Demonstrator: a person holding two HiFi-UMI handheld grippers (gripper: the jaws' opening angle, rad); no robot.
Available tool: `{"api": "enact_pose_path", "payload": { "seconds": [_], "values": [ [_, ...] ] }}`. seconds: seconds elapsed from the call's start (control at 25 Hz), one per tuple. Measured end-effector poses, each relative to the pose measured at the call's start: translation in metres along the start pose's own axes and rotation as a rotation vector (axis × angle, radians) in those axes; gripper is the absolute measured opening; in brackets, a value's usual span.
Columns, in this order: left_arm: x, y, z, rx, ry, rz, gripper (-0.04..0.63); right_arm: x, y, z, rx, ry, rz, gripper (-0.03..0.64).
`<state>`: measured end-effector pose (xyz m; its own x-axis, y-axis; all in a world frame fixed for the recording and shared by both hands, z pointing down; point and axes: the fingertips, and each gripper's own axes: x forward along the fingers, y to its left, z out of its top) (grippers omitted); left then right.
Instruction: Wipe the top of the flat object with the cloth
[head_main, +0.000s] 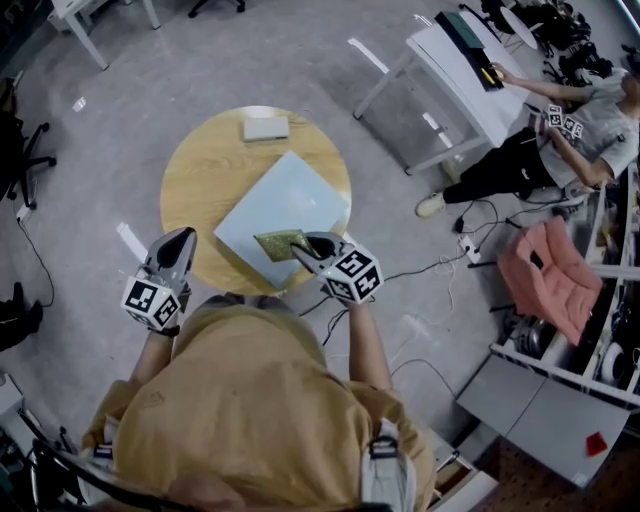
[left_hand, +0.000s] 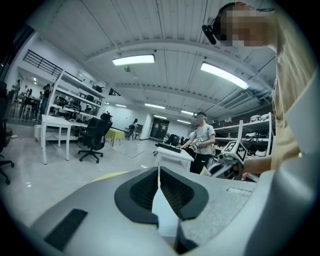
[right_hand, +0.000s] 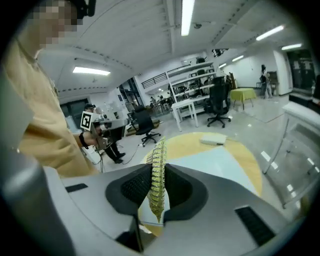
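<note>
Hides the board's (head_main: 285, 195) near corner beneath the right gripper (head_main: 303, 246) and its cloth (head_main: 277, 244). Pinches that cloth edge-on between shut jaws: yellow-green, knobbly, sticking up past the tips, resting on the pale blue, flat board just ahead. Holds the left gripper (head_main: 182, 238) clenched on nothing, well left of the right one, at the table (head_main: 195, 170) rim.

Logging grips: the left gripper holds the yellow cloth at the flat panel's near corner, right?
No: the right gripper holds the yellow cloth at the flat panel's near corner, pinched between its jaws in the right gripper view. The left gripper is shut, empty.
</note>
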<state>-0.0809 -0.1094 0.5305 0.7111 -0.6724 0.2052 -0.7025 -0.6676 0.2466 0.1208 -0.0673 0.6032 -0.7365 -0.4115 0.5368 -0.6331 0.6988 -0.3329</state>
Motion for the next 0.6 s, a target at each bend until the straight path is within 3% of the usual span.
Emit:
{"api": "enact_pose_path", "payload": {
  "seconds": [0.08,0.24,0.6],
  "values": [
    [0.0,-0.002,-0.001,-0.002,0.002,-0.003,0.015,0.02,0.006,-0.032,0.017,0.083,0.049,0.063],
    [-0.002,-0.007,-0.003,-0.002,0.006,-0.004,0.015,0.055,-0.002,-0.091,-0.048,0.291,0.057,0.063],
    [-0.015,-0.004,-0.003,-0.008,-0.001,0.041,0.015,0.074,-0.042,-0.103,-0.156,0.438,-0.011,0.064]
  ]
}}
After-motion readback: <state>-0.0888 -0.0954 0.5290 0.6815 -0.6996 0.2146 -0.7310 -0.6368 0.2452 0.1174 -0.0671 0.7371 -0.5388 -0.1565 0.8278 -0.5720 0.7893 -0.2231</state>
